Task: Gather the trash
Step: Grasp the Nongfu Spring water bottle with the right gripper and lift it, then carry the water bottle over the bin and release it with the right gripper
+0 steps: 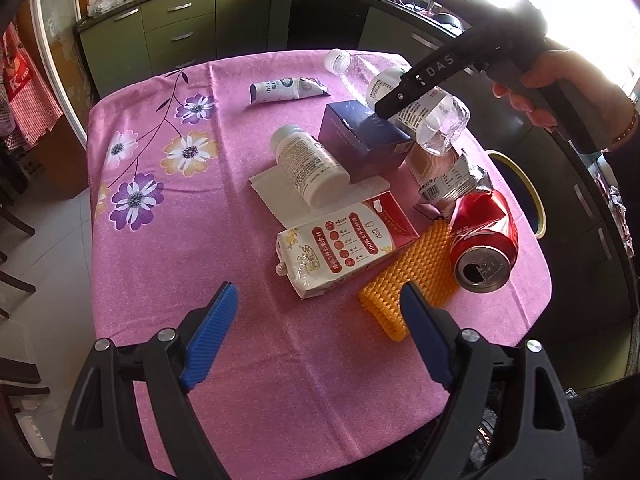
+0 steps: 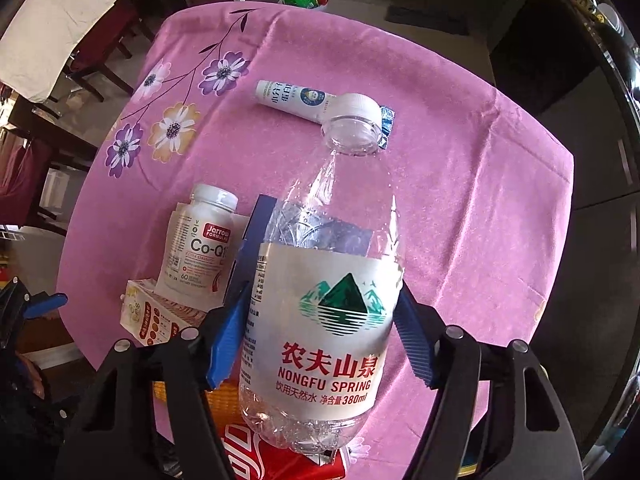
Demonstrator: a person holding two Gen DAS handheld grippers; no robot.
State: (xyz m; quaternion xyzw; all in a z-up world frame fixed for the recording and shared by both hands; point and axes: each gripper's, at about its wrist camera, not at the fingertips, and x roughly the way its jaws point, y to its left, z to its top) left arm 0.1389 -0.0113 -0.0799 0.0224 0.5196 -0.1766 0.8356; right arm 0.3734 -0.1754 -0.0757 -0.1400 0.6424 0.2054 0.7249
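Trash lies scattered over a table covered with a pink flowered cloth (image 1: 168,264). Nearest the right gripper (image 2: 320,336) is an empty clear water bottle (image 2: 320,320) with a white cap, lying on its side across a dark blue box (image 1: 362,136). The right gripper points down over it, its blue pads (image 2: 226,340) set on either side of the bottle's white label — the left pad is against the label, the right pad very close, and whether they squeeze it I cannot tell. A hand (image 1: 560,88) grips that tool's handle at the upper right of the left wrist view. The left gripper (image 1: 320,320) hovers with its jaws wide apart and nothing between them, above bare cloth near the front of the pile. Just beyond it lie a white and red carton (image 1: 344,244), an orange bumpy strip (image 1: 404,280) and a crushed red can (image 1: 482,236) beside each other. Further back a white pill bottle (image 1: 308,164) rests on a paper napkin (image 1: 272,192), touching the blue box. A small white pouch (image 1: 286,90) lies apart near the far edge — green kitchen cabinets (image 1: 180,32) stand behind the table.
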